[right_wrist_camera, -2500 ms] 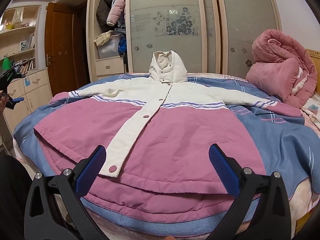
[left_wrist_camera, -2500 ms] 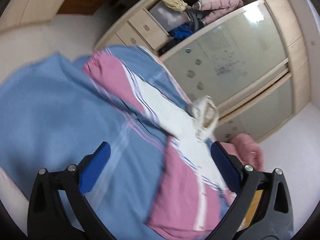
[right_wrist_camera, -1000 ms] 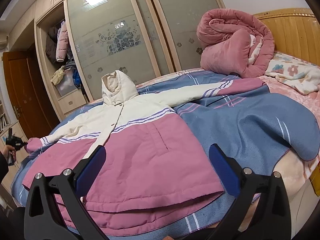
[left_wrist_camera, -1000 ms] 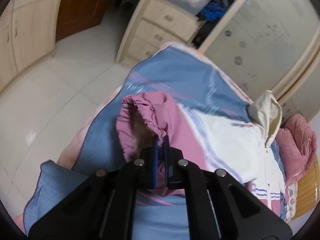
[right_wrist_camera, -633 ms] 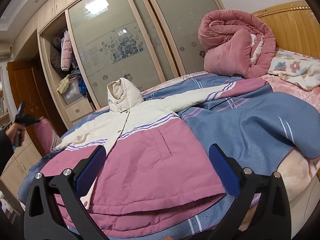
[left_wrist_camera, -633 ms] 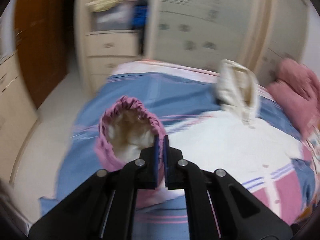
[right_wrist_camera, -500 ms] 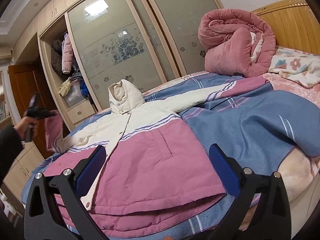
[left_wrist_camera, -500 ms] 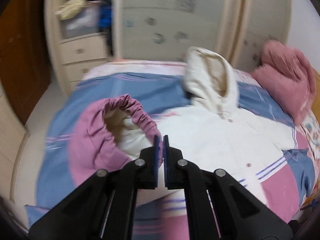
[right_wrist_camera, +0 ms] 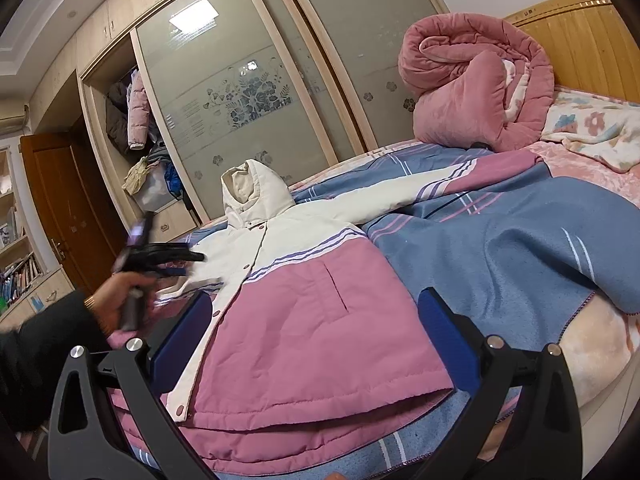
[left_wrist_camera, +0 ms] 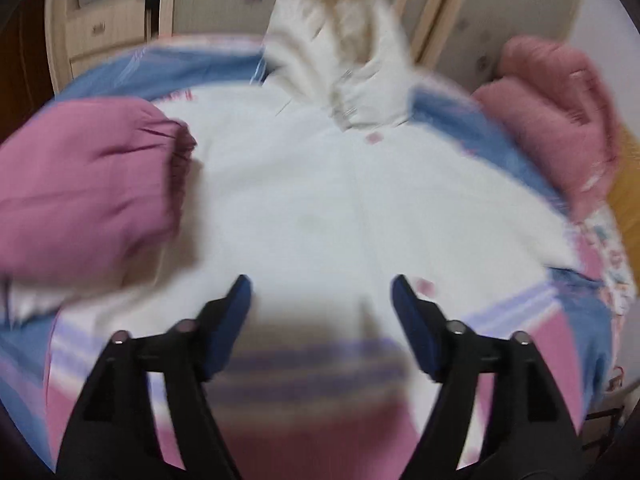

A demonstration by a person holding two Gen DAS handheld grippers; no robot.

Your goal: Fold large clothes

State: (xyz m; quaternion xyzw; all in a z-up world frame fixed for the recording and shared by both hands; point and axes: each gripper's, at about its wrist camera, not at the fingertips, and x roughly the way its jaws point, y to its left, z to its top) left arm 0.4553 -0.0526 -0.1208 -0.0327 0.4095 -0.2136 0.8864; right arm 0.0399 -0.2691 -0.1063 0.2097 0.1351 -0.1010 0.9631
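A pink and cream hooded jacket [right_wrist_camera: 320, 248] lies front up on the bed, hood [right_wrist_camera: 252, 192] toward the wardrobe. In the blurred left wrist view its pink-cuffed sleeve [left_wrist_camera: 92, 184] lies folded onto the cream chest [left_wrist_camera: 320, 200], left of my left gripper [left_wrist_camera: 320, 300]. That gripper's jaws are opening, with nothing between them. A hand holds the left gripper [right_wrist_camera: 160, 256] over the jacket's left side. The other sleeve [right_wrist_camera: 420, 192] stretches out to the right. My right gripper [right_wrist_camera: 314, 300] hangs open over the pink lower half near the hem, holding nothing.
A blue striped blanket [right_wrist_camera: 520, 248] covers the bed. A rolled pink quilt [right_wrist_camera: 472, 80] sits by the wooden headboard [right_wrist_camera: 580, 40]. Behind the bed stand sliding wardrobe doors [right_wrist_camera: 248, 92] and an open shelf of clothes [right_wrist_camera: 132, 120]. A brown door [right_wrist_camera: 60, 200] is at left.
The left gripper carried the pink cuff from the bed's edge across onto the jacket's chest, then let it go; its jaws now stand apart. The right gripper barely moved.
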